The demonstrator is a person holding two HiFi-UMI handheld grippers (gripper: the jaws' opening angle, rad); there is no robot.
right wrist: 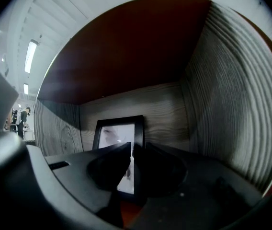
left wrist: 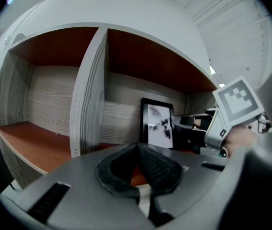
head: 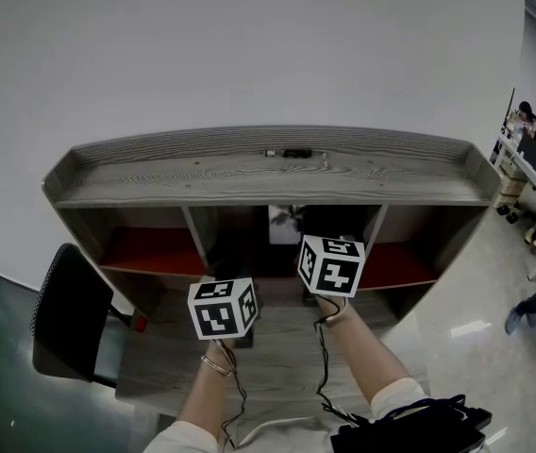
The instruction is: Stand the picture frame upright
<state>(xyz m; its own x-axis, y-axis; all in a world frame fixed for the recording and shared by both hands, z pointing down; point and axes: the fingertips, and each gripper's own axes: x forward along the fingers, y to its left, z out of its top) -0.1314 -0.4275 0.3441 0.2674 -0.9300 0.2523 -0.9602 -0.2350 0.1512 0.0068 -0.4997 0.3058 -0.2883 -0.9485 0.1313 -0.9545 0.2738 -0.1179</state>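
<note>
picture frame (right wrist: 117, 135) upright, looks near done: right gripper (right wrist: 130, 147) pinching its edge, left gripper (left wrist: 138, 148) pressed together, empty. next: probably gentle release.

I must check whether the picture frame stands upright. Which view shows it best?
The left gripper view shows nearly the whole picture frame. In the right gripper view the jaws cover its lower part; the head view shows only a small piece.

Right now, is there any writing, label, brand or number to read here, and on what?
No readable text anywhere.
Marker cubes: black-and-white square patterns, not letters.
Picture frame: black-and-white image, no caption.
Small dark item on the shelf unit's top: too small to read.
</note>
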